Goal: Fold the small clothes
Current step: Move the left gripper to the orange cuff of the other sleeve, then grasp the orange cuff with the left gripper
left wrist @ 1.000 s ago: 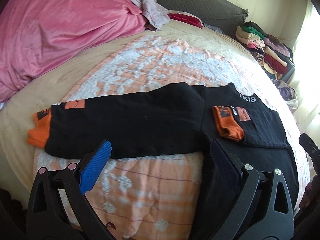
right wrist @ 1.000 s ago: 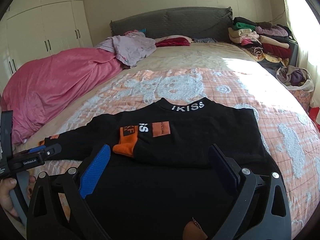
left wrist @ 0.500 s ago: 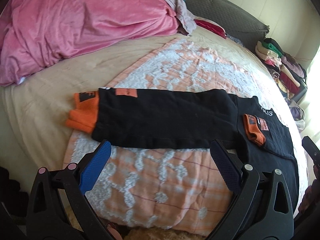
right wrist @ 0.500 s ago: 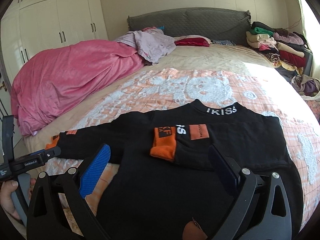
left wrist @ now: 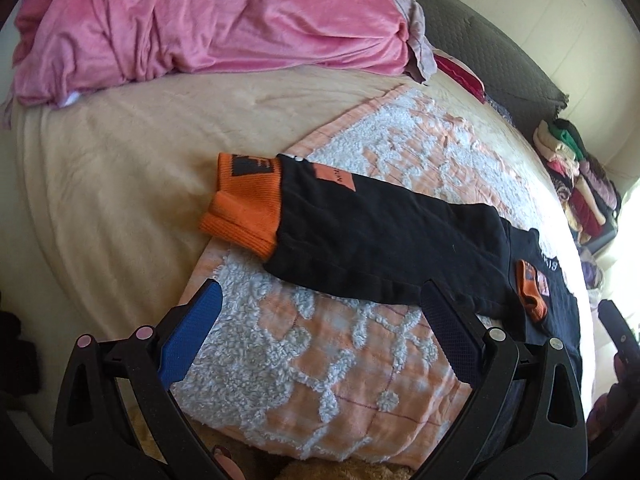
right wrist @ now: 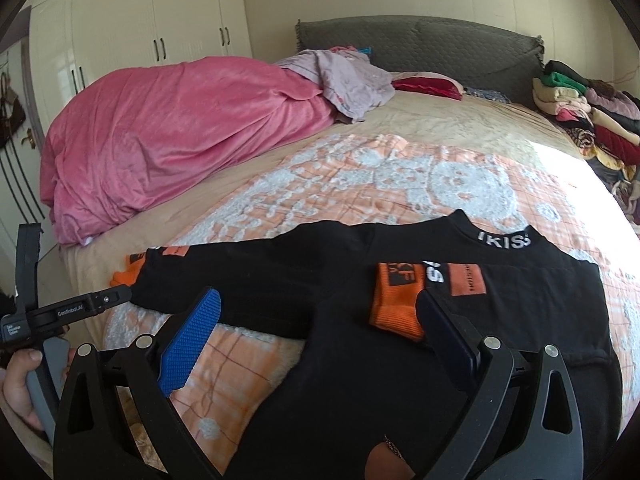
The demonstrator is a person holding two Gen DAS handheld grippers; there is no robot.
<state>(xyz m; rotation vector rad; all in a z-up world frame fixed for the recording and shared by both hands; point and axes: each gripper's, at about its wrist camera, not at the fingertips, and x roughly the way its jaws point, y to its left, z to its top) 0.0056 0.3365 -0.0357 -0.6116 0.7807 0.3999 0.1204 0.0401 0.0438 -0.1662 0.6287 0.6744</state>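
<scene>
Our left gripper (left wrist: 320, 336) hovers with jaws spread wide and empty, just short of the outstretched sleeve (left wrist: 384, 240). Its orange cuff (left wrist: 244, 204) lies ahead and to the left, the sleeve's long axis running rightward to the black sweatshirt (right wrist: 400, 360) on the quilt (left wrist: 320, 380). Our right gripper (right wrist: 320, 332) (equally wide, holding nothing) sits over the body, so we judge the left nearer that cuff.

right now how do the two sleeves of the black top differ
The left sleeve lies stretched straight out sideways over the blanket; the right sleeve is folded across the chest. The left sleeve's orange cuff rests off the top, near the blanket's edge; the right sleeve's cuff sits on the black body. Both have orange ribbed cuffs and an orange patch.
</scene>
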